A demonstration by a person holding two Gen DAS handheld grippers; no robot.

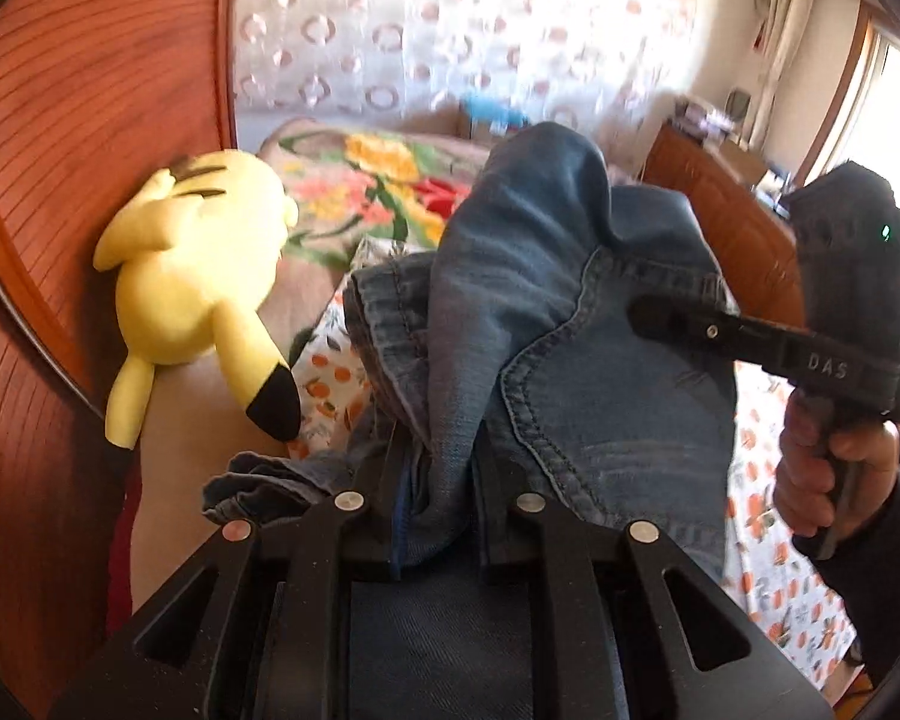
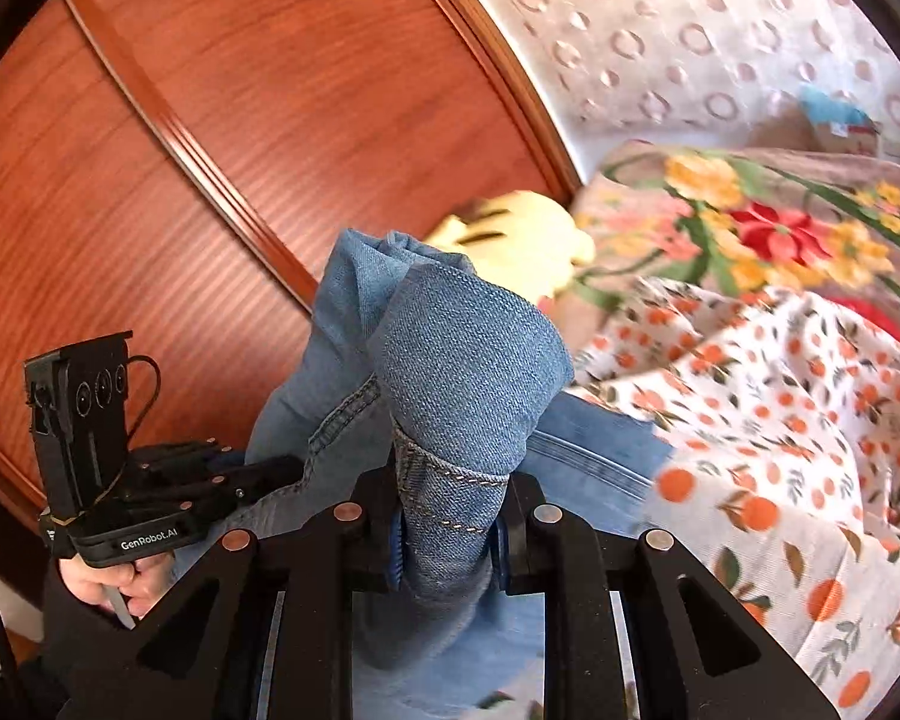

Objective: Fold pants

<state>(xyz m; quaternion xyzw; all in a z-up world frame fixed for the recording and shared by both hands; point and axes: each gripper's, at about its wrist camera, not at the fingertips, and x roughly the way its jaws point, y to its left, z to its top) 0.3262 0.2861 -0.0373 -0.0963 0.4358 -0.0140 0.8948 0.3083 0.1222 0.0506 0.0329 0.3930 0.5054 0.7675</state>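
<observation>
Pants (image 1: 570,300) bunched, seemingly hiding both gripper tips; background blurred

Reddish wooden headboard (image 2: 222,138), patterned wall (image 1: 450,18) — sunlit

The blue denim pants (image 1: 570,312) are bunched and lifted off the bed, their fabric rising in a crumpled peak toward twelve o'clock in the left wrist view, stitched seams curving across the folds. In the right wrist view a rolled hump of denim (image 2: 462,360) stands at centre, with a flatter stretch of cloth lying toward four o'clock.
</observation>
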